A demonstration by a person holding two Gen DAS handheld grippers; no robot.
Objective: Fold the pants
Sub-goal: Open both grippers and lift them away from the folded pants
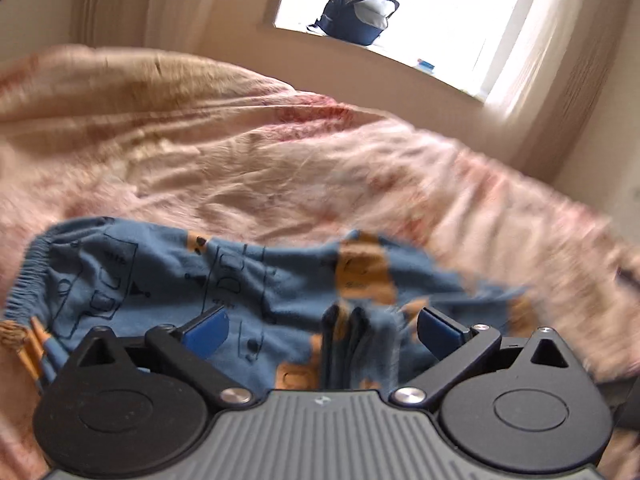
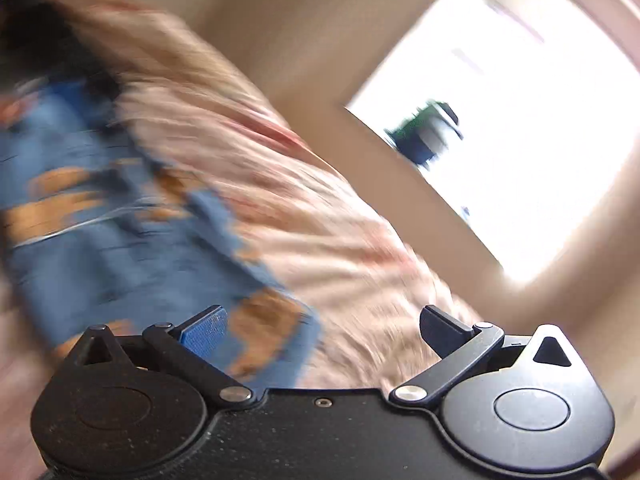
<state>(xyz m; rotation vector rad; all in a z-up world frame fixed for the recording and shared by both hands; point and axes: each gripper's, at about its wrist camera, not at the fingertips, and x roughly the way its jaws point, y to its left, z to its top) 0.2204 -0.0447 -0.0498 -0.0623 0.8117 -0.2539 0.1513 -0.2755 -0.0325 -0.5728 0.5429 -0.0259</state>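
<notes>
Both of your tongs are spread wide and grasp nothing. The left tongs (image 1: pixel 322 330) hang low over the pants (image 1: pixel 168 280), which lie on the bed (image 1: pixel 248 168) across the lower half of the left wrist view: blue cloth with orange patches and black line drawings, the gathered waistband (image 1: pixel 30 272) at the lower left. Between the jaws a bunched ridge of cloth (image 1: pixel 352 344) stands up. It looks like several layers stacked edge-on, though blur keeps you from counting them.

That ridge is your first risk. If you clench on it as it stands, you will likely catch only some of the layers, and the rest would slide out and spoil the fold when you lift. The jaws sit well apart from it on both sides, so centre them before closing.

The right tongs (image 2: pixel 322 330) are over the lower right corner of the pants (image 2: pixel 120 220) in the right wrist view, with the left pad (image 2: pixel 204 332) above the blue cloth and the other jaw above the bedcover (image 2: pixel 340 248). That view is heavily smeared, so the exact edge of the garment is hard to place. Closing there could pinch the bedcover along with the pants and drag both.

The bedcover is soft and rumpled, so the cloth may bunch rather than slide. The backpack (image 1: pixel 356 8) on the windowsill (image 1: pixel 420 64) at the top of the frame is well apart and no concern.
</notes>
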